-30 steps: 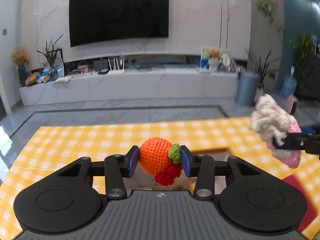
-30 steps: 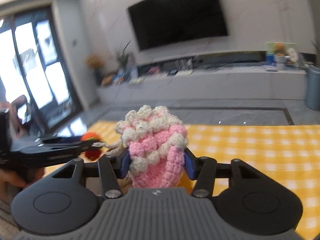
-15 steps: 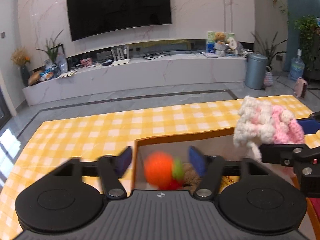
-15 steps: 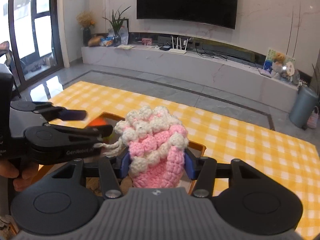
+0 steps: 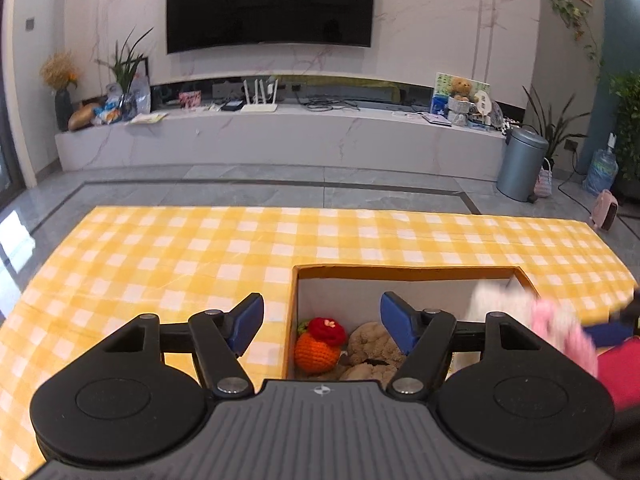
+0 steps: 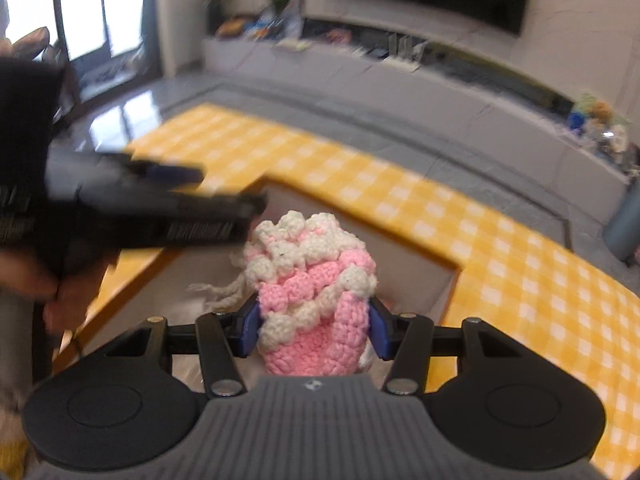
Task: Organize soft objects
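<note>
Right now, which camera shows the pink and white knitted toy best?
The right wrist view: the pink and white knitted toy sits sharp and centred, clamped in the right tool over the box. The left wrist view catches it only as a blur at the right edge.

So the box (image 5: 404, 274) sits on the table (image 5: 160, 264) toward its near right side. The crochet fruit (image 5: 318, 346) lies inside at the box's left wall, with a plush toy (image 5: 370, 346) right beside it on its right.
</note>
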### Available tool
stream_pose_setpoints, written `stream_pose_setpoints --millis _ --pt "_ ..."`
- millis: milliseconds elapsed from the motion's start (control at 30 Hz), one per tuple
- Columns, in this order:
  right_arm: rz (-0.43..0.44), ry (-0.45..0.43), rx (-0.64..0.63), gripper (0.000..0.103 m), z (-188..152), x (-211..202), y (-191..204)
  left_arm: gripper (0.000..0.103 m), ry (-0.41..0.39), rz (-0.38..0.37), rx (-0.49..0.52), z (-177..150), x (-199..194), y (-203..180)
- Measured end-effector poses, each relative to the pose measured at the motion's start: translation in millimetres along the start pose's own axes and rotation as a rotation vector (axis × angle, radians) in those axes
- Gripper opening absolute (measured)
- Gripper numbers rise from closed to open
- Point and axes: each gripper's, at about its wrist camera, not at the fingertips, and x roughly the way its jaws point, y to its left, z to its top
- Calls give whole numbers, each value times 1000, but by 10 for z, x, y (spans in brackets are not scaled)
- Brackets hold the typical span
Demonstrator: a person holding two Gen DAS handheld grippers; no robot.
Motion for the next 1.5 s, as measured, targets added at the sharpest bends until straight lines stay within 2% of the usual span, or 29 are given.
stream_pose_setpoints --millis 100,167,267,367,567,667,833,1033,1200,1233,1267,1300,1400,1500 --pt "32 93 -50 53 -49 72 75 79 14 2 -48 -11 17 87" --pt "16 144 -53 53 -86 148 118 78 25 -2 -72 -13 25 128" --pt "-18 157 12 53 -163 295 137 78 36 -6 -76 -14 26 160" --pt "-33 238 84 56 -238 508 164 78 62 -8 -78 -34 34 195" --pt "-21 361 60 56 -303 780 368 78 80 -2 -118 -49 16 283" --pt "-12 396 46 53 -359 901 447 78 96 -11 -131 -54 22 309" --pt "5 444 28 53 -428 1053 489 78 100 -12 -92 -60 -5 272" --pt "-12 468 29 57 -418 1157 486 78 81 -12 -114 -42 -86 286" --pt "-20 494 35 71 -332 1162 503 83 0 -16 -111 31 -310 280" --pt "-15 498 44 80 -313 1131 505 84 -15 -16 -104 45 -359 259" --pt "-8 484 45 96 -286 1070 520 84 -29 -17 -97 65 -396 245" --pt "-18 458 32 101 -252 984 537 84 -45 -24 -87 84 -435 229" --pt "-92 391 -64 100 -145 736 638 89 -106 -48 -79 129 -567 179" --pt "-106 333 -29 101 -72 418 597 91 -149 -65 -69 150 -701 107"
